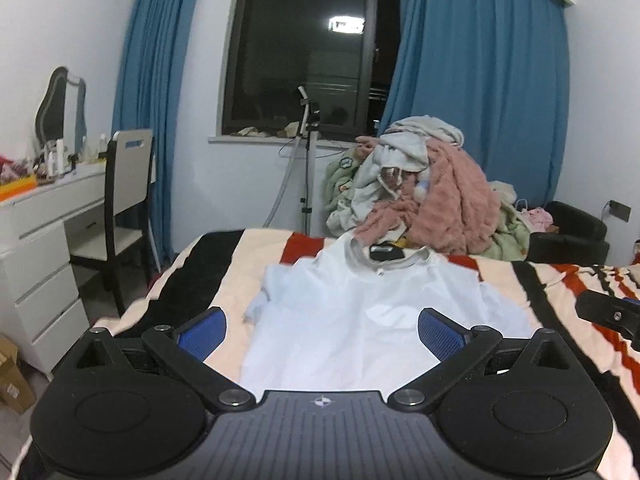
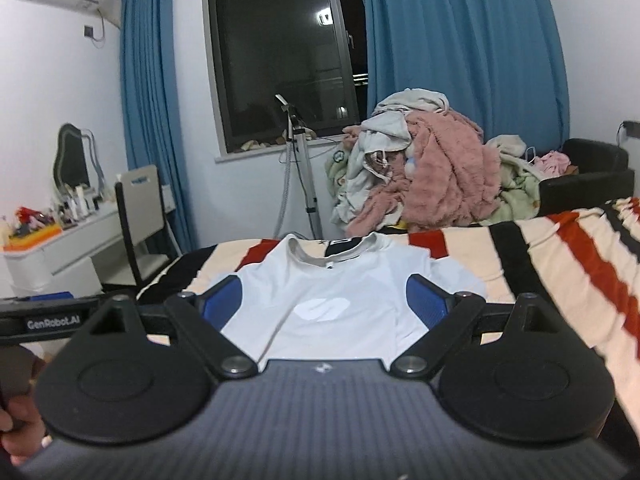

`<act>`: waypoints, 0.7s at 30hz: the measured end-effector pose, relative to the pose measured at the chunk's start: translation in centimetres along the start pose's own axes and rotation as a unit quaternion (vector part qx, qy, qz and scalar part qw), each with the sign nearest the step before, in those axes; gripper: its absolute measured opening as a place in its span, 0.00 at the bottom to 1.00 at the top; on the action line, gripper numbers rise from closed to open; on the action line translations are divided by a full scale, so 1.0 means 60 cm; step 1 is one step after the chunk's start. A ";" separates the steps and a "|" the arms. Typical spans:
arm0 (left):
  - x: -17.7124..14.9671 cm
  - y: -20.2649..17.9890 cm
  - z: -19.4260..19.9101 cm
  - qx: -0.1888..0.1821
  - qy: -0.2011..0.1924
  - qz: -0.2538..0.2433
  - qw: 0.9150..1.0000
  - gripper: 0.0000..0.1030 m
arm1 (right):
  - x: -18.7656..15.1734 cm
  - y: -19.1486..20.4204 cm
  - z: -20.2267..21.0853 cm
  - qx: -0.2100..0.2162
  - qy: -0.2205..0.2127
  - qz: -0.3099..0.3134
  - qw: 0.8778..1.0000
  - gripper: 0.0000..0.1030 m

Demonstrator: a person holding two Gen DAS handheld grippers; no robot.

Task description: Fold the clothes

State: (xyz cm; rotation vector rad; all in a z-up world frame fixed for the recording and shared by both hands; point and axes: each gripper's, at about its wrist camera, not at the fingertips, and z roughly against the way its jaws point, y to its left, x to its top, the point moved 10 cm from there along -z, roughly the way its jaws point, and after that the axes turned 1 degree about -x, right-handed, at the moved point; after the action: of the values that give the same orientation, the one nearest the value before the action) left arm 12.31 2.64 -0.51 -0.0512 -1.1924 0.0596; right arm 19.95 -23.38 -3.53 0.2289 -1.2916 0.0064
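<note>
So the white t-shirt (image 1: 360, 320) lies flat on the striped bed (image 1: 560, 300), just ahead of both grippers, left gripper (image 1: 322, 332) and right gripper (image 2: 324, 300), each spread wide and empty.

At the left of your frame stand a white dresser (image 1: 44, 240) and chair (image 1: 128, 184); blue curtains (image 1: 480, 80) flank the dark window (image 1: 304, 48) at top centre.

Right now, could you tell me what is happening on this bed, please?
A person holds the left gripper and the right gripper, both open and empty, over a white T-shirt spread front-up on the striped blanket. No fold shows yet. A heap of unfolded clothes waits behind it.
</note>
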 end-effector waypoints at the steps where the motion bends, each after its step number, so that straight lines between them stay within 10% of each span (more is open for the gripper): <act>1: -0.013 0.006 -0.006 0.003 0.003 0.007 1.000 1.00 | -0.014 -0.002 -0.002 0.003 -0.002 -0.002 1.000 0.88; 14: -0.112 0.096 -0.189 0.003 0.112 0.147 0.983 0.97 | -0.099 -0.049 -0.059 -0.017 0.026 -0.028 0.999 0.88; 21: -0.083 0.186 -0.356 0.024 0.094 0.252 0.963 0.90 | -0.138 -0.073 -0.138 -0.021 0.060 -0.058 0.996 0.88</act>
State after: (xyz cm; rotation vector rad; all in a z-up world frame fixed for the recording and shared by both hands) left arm 30.12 13.22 -13.82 -0.3116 -0.9640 0.5212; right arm 26.09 -25.24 -14.29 0.2621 -1.1555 -0.1042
